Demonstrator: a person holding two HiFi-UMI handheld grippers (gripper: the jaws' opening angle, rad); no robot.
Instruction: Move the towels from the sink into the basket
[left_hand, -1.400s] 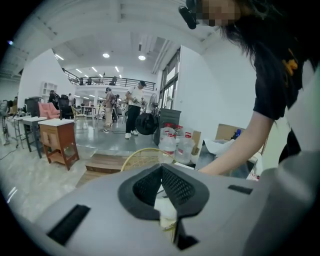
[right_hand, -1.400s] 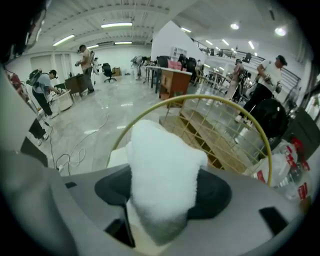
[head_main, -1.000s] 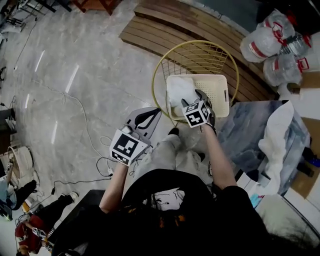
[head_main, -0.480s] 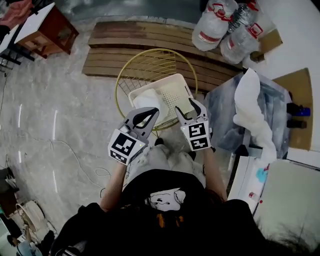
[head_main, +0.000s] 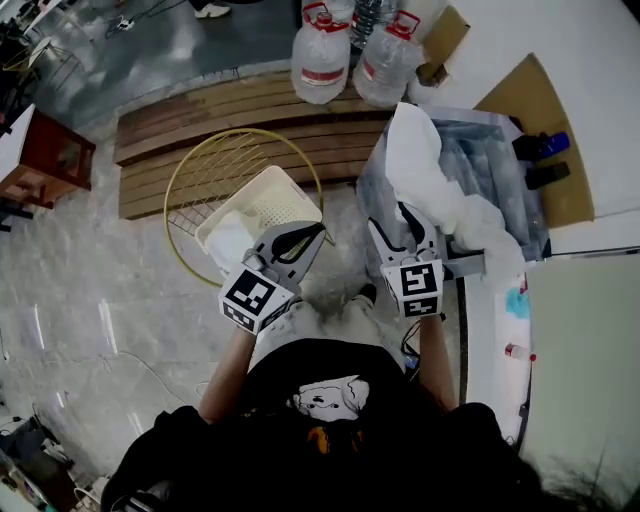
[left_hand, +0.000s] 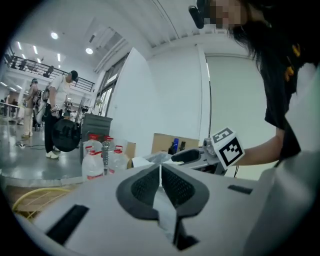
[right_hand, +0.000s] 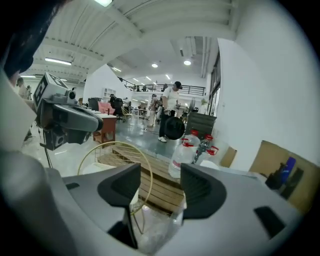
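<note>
While the left gripper (head_main: 316, 231) fingers meet empty, the right gripper (head_main: 390, 215) fingers, just narrowed, stand apart, empty.

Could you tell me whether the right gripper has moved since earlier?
Yes: the right gripper went from over the basket rightward to the towel at the sink; its jaws just closed partway, empty.

Marble floor (head_main: 80, 250) carries a slatted wooden platform (head_main: 200, 125) (water jugs (head_main: 322, 60) at its far edge).
</note>
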